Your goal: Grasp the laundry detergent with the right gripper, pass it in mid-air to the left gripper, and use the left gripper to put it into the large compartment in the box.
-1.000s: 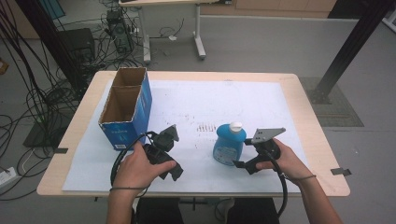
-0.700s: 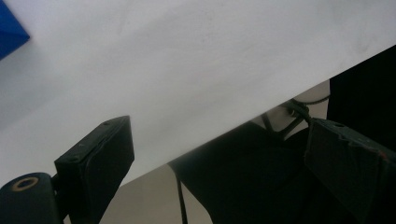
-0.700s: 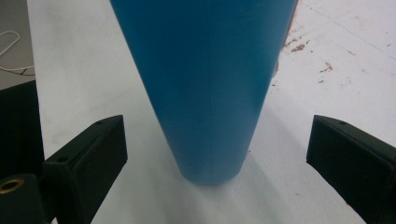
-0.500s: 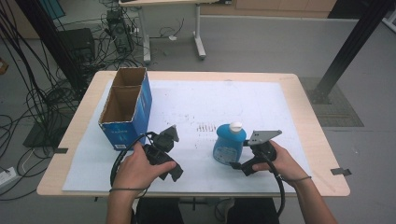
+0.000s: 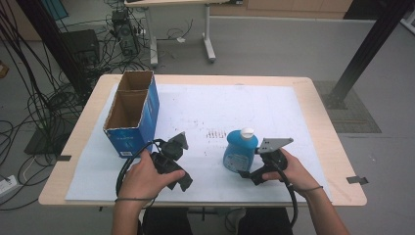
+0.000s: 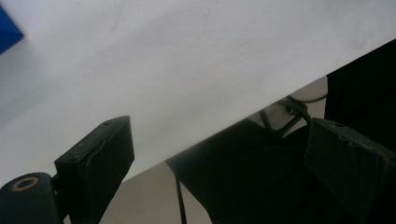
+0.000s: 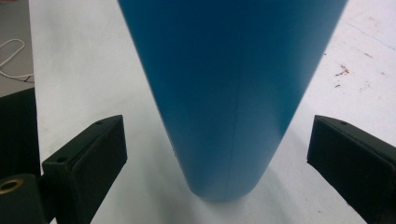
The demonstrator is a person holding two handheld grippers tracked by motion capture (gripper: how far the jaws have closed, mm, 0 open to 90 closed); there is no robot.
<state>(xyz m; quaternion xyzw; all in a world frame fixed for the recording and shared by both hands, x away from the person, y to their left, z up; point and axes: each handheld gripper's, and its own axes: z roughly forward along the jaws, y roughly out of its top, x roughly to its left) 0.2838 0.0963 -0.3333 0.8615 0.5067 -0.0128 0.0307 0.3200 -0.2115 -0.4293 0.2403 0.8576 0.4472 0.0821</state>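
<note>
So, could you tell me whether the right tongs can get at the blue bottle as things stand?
Probably yes: the right tongs are open, the bottle stands upright between the jaws, untouched, with nothing in between.

Non-task items on and around the work surface

An open blue cardboard box (image 5: 131, 119) with two compartments is stood at the left of a white paper sheet (image 5: 274, 110) laid over the light wooden table (image 5: 323, 122); black cables (image 5: 34, 98) are seen on the floor.
</note>
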